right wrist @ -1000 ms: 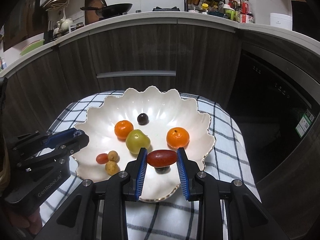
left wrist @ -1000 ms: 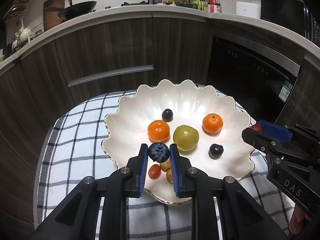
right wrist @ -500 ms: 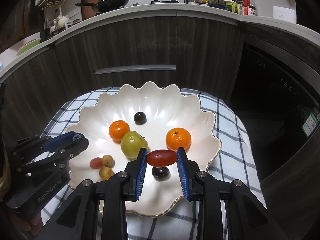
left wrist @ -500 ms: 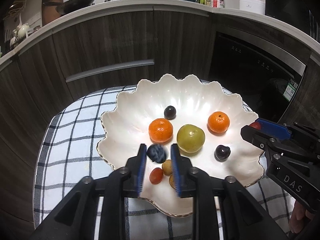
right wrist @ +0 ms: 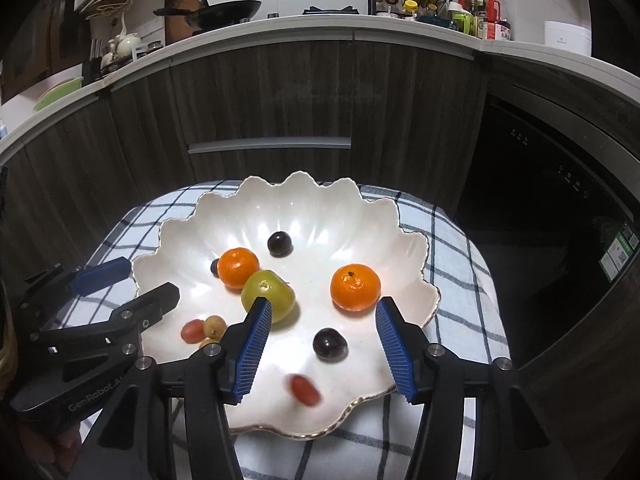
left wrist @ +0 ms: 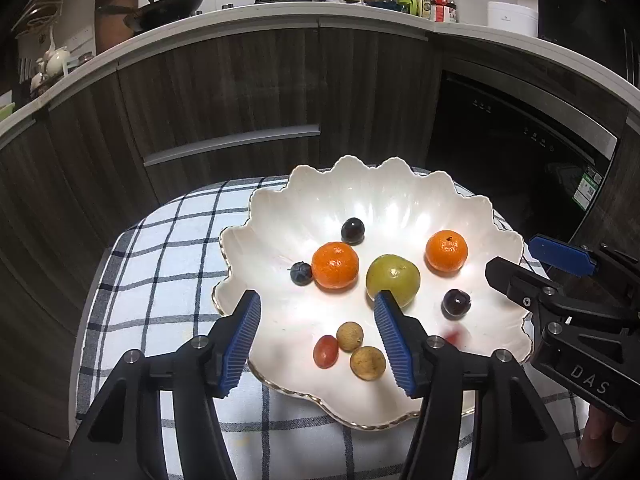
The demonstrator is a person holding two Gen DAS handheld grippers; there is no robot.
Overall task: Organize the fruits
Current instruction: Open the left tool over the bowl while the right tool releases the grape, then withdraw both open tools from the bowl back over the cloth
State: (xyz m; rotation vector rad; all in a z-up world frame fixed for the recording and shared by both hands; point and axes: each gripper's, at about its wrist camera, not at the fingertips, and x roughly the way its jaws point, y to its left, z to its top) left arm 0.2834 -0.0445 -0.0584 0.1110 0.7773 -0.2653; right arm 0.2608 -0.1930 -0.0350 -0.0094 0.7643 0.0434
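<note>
A white scalloped bowl (left wrist: 400,200) (right wrist: 304,200) sits on a checked cloth. In it lie two mandarins (left wrist: 335,265) (left wrist: 446,250), a green fruit (left wrist: 393,280), two dark grapes (left wrist: 353,230) (left wrist: 456,302), a blueberry (left wrist: 301,273), a red grape (left wrist: 325,351) and two small tan fruits (left wrist: 350,336). A blurred red grape (right wrist: 305,389) lies near the bowl's front rim, also seen in the left wrist view (left wrist: 453,337). My left gripper (left wrist: 316,340) is open and empty above the bowl's front left. My right gripper (right wrist: 320,350) is open and empty above the bowl's front.
The checked cloth (left wrist: 168,264) covers a small table. Dark cabinets (left wrist: 240,92) and a black appliance (left wrist: 512,136) stand behind. A counter (left wrist: 280,12) with a wok and bottles runs above them.
Both grippers opened. The blueberry left my left gripper and now lies beside the left mandarin. The red grape left my right gripper and is moving in the bowl's front.
</note>
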